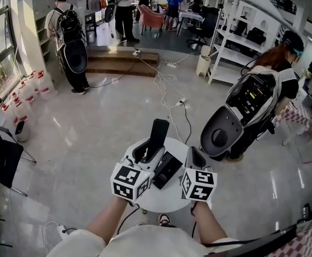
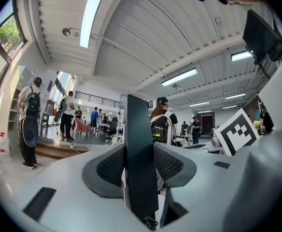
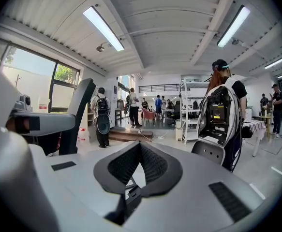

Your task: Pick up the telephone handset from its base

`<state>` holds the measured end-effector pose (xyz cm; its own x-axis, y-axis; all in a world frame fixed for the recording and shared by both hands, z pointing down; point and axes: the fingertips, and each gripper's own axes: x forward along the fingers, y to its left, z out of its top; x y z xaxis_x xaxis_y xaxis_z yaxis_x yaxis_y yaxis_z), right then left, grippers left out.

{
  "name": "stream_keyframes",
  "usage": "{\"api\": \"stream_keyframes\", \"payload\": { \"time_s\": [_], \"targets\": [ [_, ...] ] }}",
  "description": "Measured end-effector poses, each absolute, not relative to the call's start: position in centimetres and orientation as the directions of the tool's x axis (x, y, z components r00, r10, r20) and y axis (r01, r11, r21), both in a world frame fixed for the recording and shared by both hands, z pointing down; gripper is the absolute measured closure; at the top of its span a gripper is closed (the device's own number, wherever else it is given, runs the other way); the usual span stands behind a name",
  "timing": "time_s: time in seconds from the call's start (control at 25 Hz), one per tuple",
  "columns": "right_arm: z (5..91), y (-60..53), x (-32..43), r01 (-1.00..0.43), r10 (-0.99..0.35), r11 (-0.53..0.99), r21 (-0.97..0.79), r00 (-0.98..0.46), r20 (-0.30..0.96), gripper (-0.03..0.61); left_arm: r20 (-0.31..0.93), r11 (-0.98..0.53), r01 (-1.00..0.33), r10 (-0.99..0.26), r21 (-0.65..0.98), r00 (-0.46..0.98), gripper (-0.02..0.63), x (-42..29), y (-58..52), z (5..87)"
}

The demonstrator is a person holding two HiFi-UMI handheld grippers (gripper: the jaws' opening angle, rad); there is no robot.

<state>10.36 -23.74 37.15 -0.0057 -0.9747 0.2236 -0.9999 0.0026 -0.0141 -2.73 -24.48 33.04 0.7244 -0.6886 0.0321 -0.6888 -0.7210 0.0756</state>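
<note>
The black telephone handset [image 1: 158, 133] stands upright above the small round white table [image 1: 161, 203], lifted off its black base [image 1: 167, 170], which lies flat on the tabletop. My left gripper [image 1: 147, 153] is shut on the handset; in the left gripper view the handset [image 2: 141, 153] fills the gap between the two dark pads [image 2: 112, 167]. My right gripper [image 1: 194, 158] hovers just right of the base, shut with nothing in it. In the right gripper view that gripper [image 3: 139, 148] has its tips touching, and the handset [image 3: 82, 108] shows at the left.
A person bends over a large black-and-white case [image 1: 236, 116] to the right of the table. White cables [image 1: 166, 90] run across the floor beyond it toward a wooden step [image 1: 121, 60]. A dark stand [image 1: 0, 159] sits at the left. Several people stand farther back.
</note>
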Motion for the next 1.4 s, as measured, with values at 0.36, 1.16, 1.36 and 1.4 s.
{"api": "stream_keyframes", "payload": {
  "time_s": [0.36,1.16,1.36,1.4],
  "targets": [
    [35.6,-21.8,10.9,-1.0,-0.981,-0.02,0.005,0.021,0.195,0.554,-0.006,-0.696,-0.714,-0.716,0.075,0.698,0.416,-3.1,-23.1,32.6],
    [34.3,-22.3,15.6,-0.998,-0.985,0.067,-0.018,-0.069,0.161,0.554,0.029,-0.561,-0.825,-0.825,0.067,0.564,0.416,-1.3,-22.4,32.4],
    [34.5,-22.7,17.0,-0.994,-0.98,0.108,-0.034,-0.113,0.163,0.554,0.031,-0.516,-0.853,-0.854,0.082,0.52,0.416,-0.4,-21.9,32.1],
    [34.6,-22.9,17.0,-0.992,-0.979,0.118,-0.038,-0.122,0.163,0.554,0.031,-0.507,-0.858,-0.859,0.081,0.511,0.416,-0.4,-21.8,32.2]
  ]
}}
